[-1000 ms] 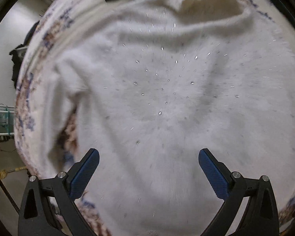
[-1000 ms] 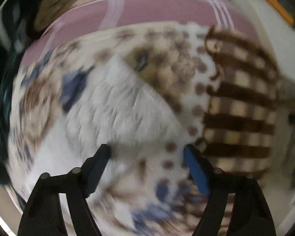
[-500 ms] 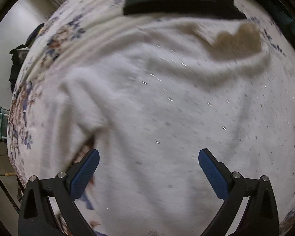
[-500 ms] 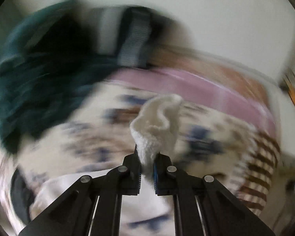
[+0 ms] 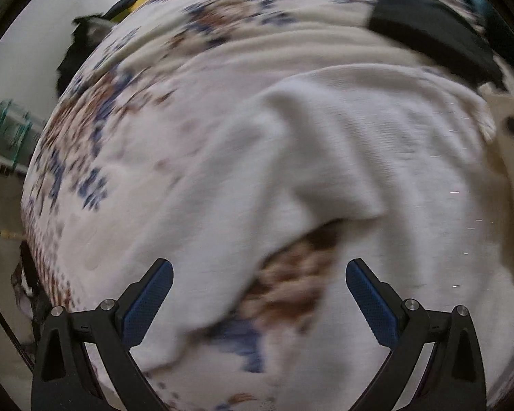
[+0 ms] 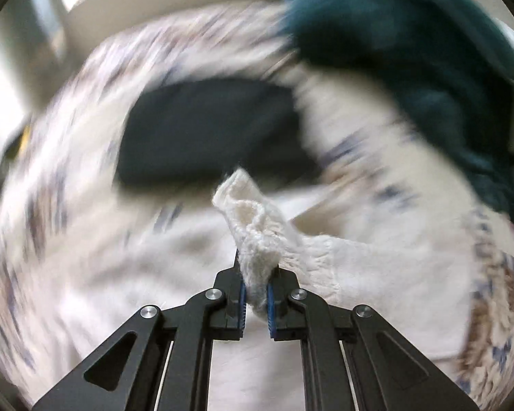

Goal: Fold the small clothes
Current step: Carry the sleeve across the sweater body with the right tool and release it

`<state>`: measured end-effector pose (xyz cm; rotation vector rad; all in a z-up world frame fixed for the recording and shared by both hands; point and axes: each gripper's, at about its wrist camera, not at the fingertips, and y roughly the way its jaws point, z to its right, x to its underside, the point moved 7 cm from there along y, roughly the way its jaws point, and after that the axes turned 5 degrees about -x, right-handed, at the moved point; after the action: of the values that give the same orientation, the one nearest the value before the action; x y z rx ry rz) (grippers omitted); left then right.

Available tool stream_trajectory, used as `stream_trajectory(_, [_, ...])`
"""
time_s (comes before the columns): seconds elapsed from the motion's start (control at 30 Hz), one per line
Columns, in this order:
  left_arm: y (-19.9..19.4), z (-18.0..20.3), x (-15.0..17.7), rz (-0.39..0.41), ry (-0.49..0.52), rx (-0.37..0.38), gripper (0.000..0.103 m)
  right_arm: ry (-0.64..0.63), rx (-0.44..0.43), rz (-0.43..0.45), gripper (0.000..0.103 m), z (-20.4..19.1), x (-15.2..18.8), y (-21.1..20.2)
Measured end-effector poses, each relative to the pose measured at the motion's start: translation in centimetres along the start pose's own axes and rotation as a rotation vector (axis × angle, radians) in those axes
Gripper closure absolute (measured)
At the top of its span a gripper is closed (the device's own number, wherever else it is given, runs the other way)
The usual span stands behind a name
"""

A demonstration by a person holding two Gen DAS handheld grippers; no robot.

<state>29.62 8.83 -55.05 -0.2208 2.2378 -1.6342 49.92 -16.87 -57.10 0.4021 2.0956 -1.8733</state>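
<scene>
Step in hand, by my reading: first fold of a white knit garment (image 5: pixel 377 157), one side being carried over. It lies spread on a floral-print bed cover (image 5: pixel 195 51), which fills both views; whether a bed or a table is beneath, cannot tell.

Right tool (image 6: pixel 256 299): jaws have just been closing and now pinch a bunched edge of the white knit, which stands up out of the jaws in a ribbed, fluffy tuft. Cloth trails from it down and right.

Left tool (image 5: pixel 258 291): jaws wide apart, nothing between the pads, hovering over the near-left part of the garment where a sleeve-like flap folds back and bares the print below.

Next move likely calls for the left tool to take a matching edge, so the fold lands square, not skewed.

Materials: soft, limp knit with tiny glinting flecks; cover is ridged, blue-and-brown flowers. Dark folded cloth (image 6: pixel 205 130) lies beyond; teal fuzzy garment (image 6: pixel 411 51) far right. Heavy blur throughout.
</scene>
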Motion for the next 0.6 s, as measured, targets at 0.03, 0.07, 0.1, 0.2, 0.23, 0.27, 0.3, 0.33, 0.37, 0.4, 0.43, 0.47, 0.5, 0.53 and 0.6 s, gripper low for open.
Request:
stream_trajectory(0.03, [0.5,-0.7,0.3,-0.010,-0.012,-0.007,0.000,-0.039,-0.007,-0.037,0.094,-2.4,1.6,2.0])
stream_trajectory(0.07, [1.1,-1.6,0.7,-0.025,-0.028,-0.010,0.000,-0.071,-0.009,-0.055,0.094,-3.8,3.4,3.2])
stream_trajectory(0.1, [1.4,-2.2,0.8,-0.032,-0.034,-0.011,0.000,-0.118,0.007,-0.069,0.094,-5.7,5.0,4.5])
stream_trajectory(0.2, [2.5,-3.6,1.2,-0.043,-0.053,-0.012,0.000,-0.175,0.026,-0.080,0.094,-9.1,7.4,6.1])
stream_trajectory(0.23, [2.7,-3.9,1.2,-0.045,-0.058,-0.011,0.000,-0.183,0.036,-0.081,0.094,-9.6,7.7,6.3])
stream_trajectory(0.27, [2.8,-4.1,1.3,-0.049,-0.064,-0.008,0.000,-0.190,0.042,-0.085,0.094,-9.9,7.6,6.6])
stream_trajectory(0.3, [2.6,-4.6,1.5,-0.054,-0.076,-0.001,0.000,-0.194,0.040,-0.110,0.092,-10.0,7.9,6.7])
stream_trajectory(0.33, [2.5,-5.0,1.6,-0.057,-0.090,0.009,0.000,-0.184,0.026,-0.153,0.091,-9.7,8.2,6.7])
stream_trajectory(0.37, [2.0,-5.9,1.9,-0.055,-0.114,0.028,0.000,-0.162,-0.003,-0.183,0.088,-8.9,7.8,5.9])
stream_trajectory(0.4, [1.7,-6.7,2.3,-0.051,-0.131,0.039,0.000,-0.122,-0.067,-0.211,0.076,-8.2,8.0,5.4])
stream_trajectory(0.43, [1.1,-7.6,2.9,-0.052,-0.153,0.058,0.000,-0.079,-0.132,-0.224,0.065,-7.5,8.1,4.8])
stream_trajectory(0.47, [0.8,-8.3,3.4,-0.054,-0.169,0.086,0.000,-0.041,-0.169,-0.231,0.036,-6.5,8.1,4.1])
stream_trajectory(0.5, [0.4,-9.2,4.4,-0.062,-0.188,0.131,0.000,0.004,-0.195,-0.238,0.026,-5.2,8.3,3.1])
stream_trajectory(0.53, [0.3,-10.0,5.3,-0.075,-0.207,0.163,0.000,0.042,-0.198,-0.240,0.026,-3.6,8.7,2.1])
stream_trajectory(0.6, [0.3,-11.7,8.2,-0.132,-0.267,0.229,0.000,0.080,-0.154,-0.244,0.025,-0.7,9.6,0.6])
